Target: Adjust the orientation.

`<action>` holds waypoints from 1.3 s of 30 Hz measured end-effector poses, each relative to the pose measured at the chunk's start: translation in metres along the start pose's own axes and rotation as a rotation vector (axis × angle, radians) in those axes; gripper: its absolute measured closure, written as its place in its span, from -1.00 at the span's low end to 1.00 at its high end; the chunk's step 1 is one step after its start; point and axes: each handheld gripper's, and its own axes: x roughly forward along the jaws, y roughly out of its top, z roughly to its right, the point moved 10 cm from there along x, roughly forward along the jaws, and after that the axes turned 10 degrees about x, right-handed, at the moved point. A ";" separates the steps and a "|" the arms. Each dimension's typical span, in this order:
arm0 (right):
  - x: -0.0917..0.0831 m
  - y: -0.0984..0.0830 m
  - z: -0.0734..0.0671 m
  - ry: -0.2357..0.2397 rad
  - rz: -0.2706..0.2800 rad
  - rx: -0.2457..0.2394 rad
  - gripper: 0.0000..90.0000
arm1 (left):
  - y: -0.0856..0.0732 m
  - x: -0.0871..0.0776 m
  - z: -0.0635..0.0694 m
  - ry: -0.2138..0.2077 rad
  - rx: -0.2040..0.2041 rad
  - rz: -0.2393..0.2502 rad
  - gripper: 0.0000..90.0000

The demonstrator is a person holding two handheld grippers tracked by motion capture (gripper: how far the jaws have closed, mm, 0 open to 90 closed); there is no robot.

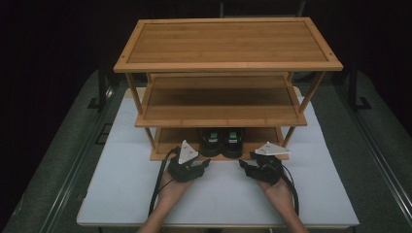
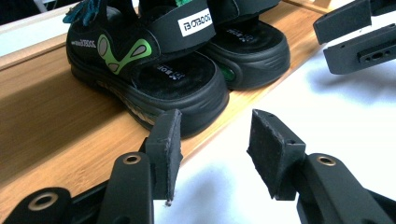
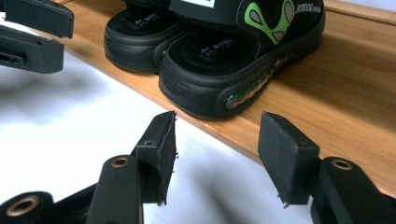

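- Your left gripper (image 1: 201,165) sits low over the white bench (image 1: 121,184), jaws apart with nothing between them, just short of the rack's near edge.
- Your right gripper (image 1: 246,162) matches it on the right, jaws parted and empty.
- The pair of black sandals (image 1: 221,141) stands side by side on the bottom shelf (image 1: 167,141) of the wooden rack (image 1: 228,46), heels toward you, between and just beyond both grippers, untouched.
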 end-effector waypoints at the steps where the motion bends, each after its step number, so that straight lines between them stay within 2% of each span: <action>1: -0.001 0.000 0.001 0.001 -0.003 -0.002 0.00 | -0.001 -0.001 0.001 -0.006 0.001 -0.005 0.16; 7: -0.007 0.000 0.004 0.009 -0.006 -0.007 -0.06 | -0.002 -0.006 0.002 -0.027 0.006 -0.007 0.04; 10: -0.010 -0.002 0.008 0.011 -0.011 0.002 -0.10 | -0.003 -0.010 0.002 -0.030 -0.005 -0.004 0.01; 21: -0.022 -0.007 0.019 0.012 -0.017 0.008 -0.17 | -0.007 -0.021 -0.002 -0.031 -0.001 -0.011 -0.05; 26: -0.028 -0.011 0.025 0.020 -0.023 0.012 -0.21 | -0.013 -0.026 -0.003 -0.025 -0.017 -0.011 -0.16; 29: -0.031 -0.012 0.028 0.020 -0.021 0.017 -0.21 | -0.017 -0.029 -0.003 -0.030 -0.011 -0.020 -0.20; 34: -0.040 -0.017 0.037 0.019 -0.019 0.030 -0.22 | -0.024 -0.038 -0.007 -0.028 -0.030 -0.018 -0.25; 39: -0.046 -0.021 0.041 0.021 -0.015 0.035 -0.23 | -0.024 -0.044 -0.008 -0.024 -0.032 -0.008 -0.30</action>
